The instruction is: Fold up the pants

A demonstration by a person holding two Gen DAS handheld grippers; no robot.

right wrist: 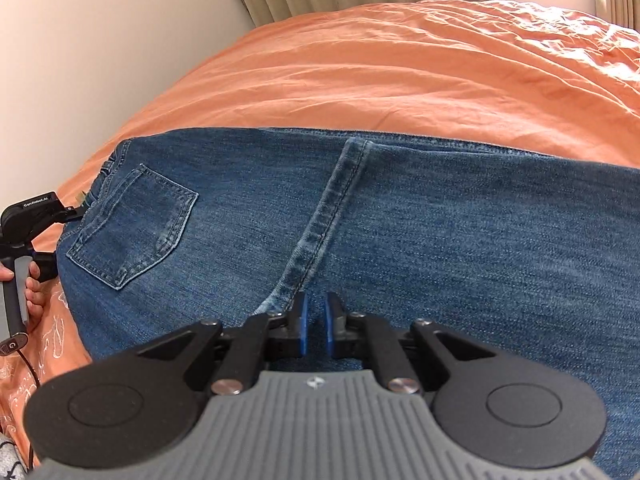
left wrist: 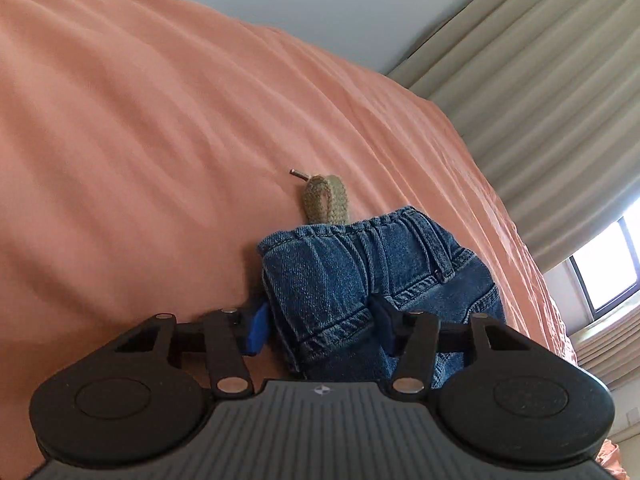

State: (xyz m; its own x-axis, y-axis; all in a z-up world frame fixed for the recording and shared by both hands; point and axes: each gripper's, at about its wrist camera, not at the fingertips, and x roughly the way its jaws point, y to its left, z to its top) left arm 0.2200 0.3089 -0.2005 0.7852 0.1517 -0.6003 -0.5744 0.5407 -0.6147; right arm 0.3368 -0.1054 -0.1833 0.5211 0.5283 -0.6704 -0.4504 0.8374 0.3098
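Observation:
Blue denim pants (right wrist: 400,220) lie flat on the orange bed (right wrist: 400,72), back pocket (right wrist: 136,224) to the left, a thick seam (right wrist: 320,224) running toward me. My right gripper (right wrist: 316,326) sits low over the denim beside the seam's near end, blue pads nearly together with a thin gap; whether cloth is pinched is hidden. My left gripper (left wrist: 320,330) straddles the bunched waistband (left wrist: 372,264), blue pads on either side of the denim, shut on it. A tan drawstring end (left wrist: 324,198) pokes out beyond the waistband. The left gripper also shows in the right wrist view (right wrist: 32,216), at the pants' left edge.
A pale wall (right wrist: 100,40) runs along the bed's far side. Beige curtains (left wrist: 540,80) and a window (left wrist: 608,272) stand beyond the bed. A person's hand (right wrist: 24,284) holds the left gripper's handle. A printed orange cloth (right wrist: 44,340) lies at the near left.

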